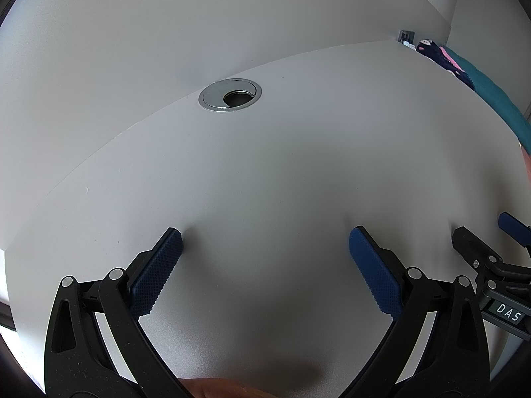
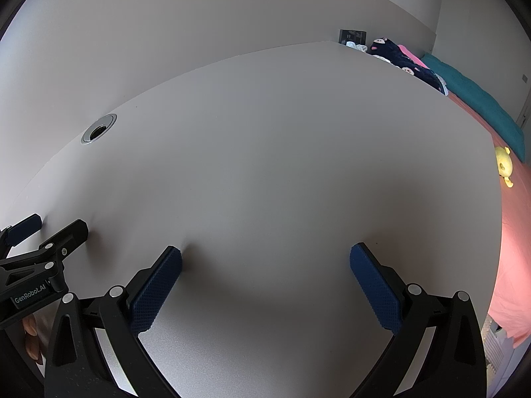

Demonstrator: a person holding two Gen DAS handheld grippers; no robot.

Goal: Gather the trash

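Note:
No trash shows in either view. My left gripper (image 1: 265, 237) is open and empty, its blue pads resting low over the white desk (image 1: 282, 152). My right gripper (image 2: 265, 255) is open and empty too, low over the same desk (image 2: 282, 139). The right gripper also shows at the right edge of the left wrist view (image 1: 481, 232), and the left gripper shows at the left edge of the right wrist view (image 2: 59, 225). The two grippers sit side by side near the desk's front edge.
A round metal cable grommet (image 1: 230, 94) sits in the desk near the back wall; it also shows in the right wrist view (image 2: 99, 129). To the right is a bed with a pink sheet (image 2: 517, 232), teal blanket (image 2: 478, 99), dark patterned cloth (image 2: 398, 56) and yellow plush toy (image 2: 503, 162).

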